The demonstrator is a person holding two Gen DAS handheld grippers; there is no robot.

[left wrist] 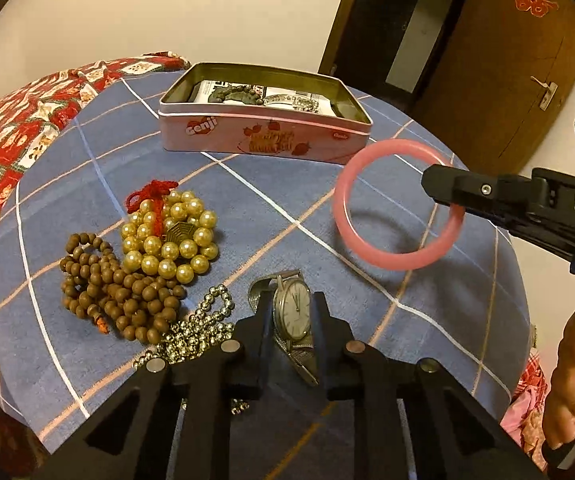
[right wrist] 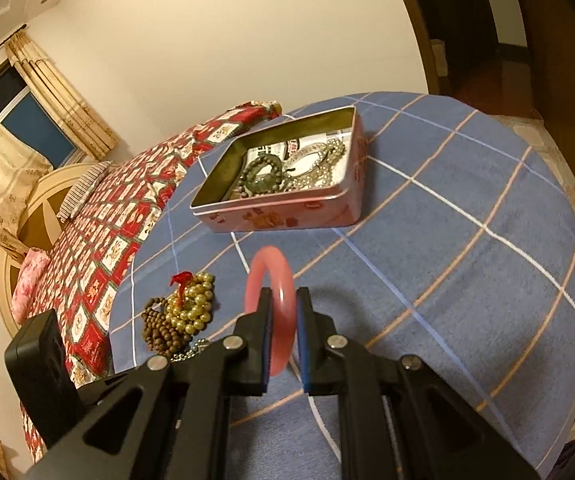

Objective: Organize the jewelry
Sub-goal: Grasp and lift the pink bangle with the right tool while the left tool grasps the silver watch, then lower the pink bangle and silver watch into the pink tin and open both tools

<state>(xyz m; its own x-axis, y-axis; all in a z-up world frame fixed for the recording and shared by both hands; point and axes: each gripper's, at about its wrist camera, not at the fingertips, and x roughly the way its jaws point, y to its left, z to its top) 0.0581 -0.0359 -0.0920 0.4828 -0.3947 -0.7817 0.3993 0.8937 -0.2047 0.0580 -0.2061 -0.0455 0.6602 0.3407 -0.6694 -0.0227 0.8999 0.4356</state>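
Note:
A silver wristwatch [left wrist: 292, 314] with a mesh band lies on the blue checked cloth [left wrist: 427, 320]. My left gripper [left wrist: 292, 298] is shut on it, one finger on each side of the dial. My right gripper [right wrist: 283, 294] is shut on a pink bangle [right wrist: 265, 264], held upright above the cloth. In the left wrist view the bangle [left wrist: 341, 208] hangs to the right, with the right gripper [left wrist: 443, 190] clamped on its rim. The open pink biscuit tin [left wrist: 263, 136] stands at the back; dark beads and silvery chains lie inside it [right wrist: 279, 216].
Left of the watch lie gold pearl beads [left wrist: 171, 236] with a red cord, brown wooden beads [left wrist: 115, 284] and a silver bead chain [left wrist: 199, 328]. A bed with a red quilt [left wrist: 7, 140] adjoins the table on the left. A wooden door [left wrist: 527, 60] stands behind.

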